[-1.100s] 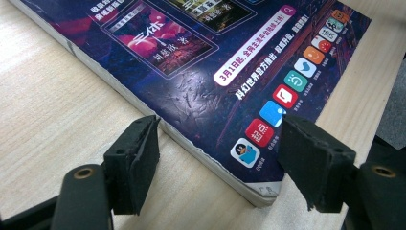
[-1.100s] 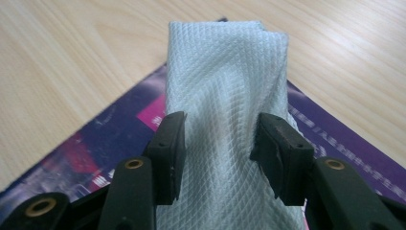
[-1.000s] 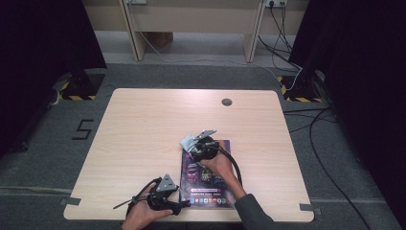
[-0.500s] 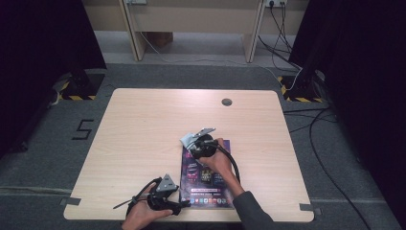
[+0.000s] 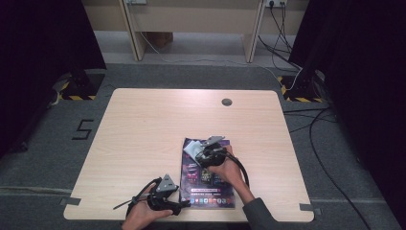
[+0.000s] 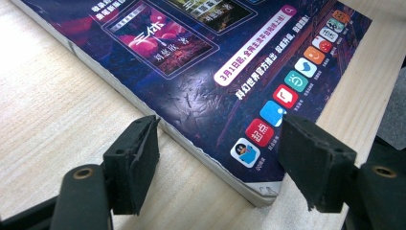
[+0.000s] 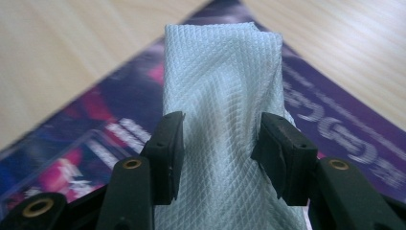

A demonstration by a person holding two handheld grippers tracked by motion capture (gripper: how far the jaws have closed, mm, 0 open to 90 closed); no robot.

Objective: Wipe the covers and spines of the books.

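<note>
1. High view: a magazine (image 5: 207, 177) lies flat near the bench's (image 5: 143, 124) near edge, right of centre, its far corner pointing toward the bench middle. The right claw (image 5: 198, 152) sits over that far corner on a pale cloth (image 5: 191, 149). It looks like a wipe of the cover. The left claw (image 5: 178, 206) rests at the magazine's near-left corner, by the bench's near edge, likely there to pin the magazine so it does not slide under the wiping.

2. Left gripper view: the left claw (image 6: 218, 160) straddles the magazine's (image 6: 201, 72) near corner, jaws fairly wide. One pad is on bare bench (image 6: 52, 110) just beside the spine edge, and the other sits over the cover near the app-icon strip. The pads look low, at or on the surface, not pinching anything. This reads as bracing, not a grip. Whether the right-hand pad presses the cover I cannot tell.

3. Right gripper view: the right claw (image 7: 218, 148) is closed halfway on the folded white cloth (image 7: 220, 96), with both pads pressing its sides and bunching it. The cloth runs forward over the purple magazine (image 7: 330, 129) corner, bench wood on both sides. The jaws have just been opening a little with the cloth between them, and the grip holds. Holding it bunched keeps a firm pad for rubbing.
</note>
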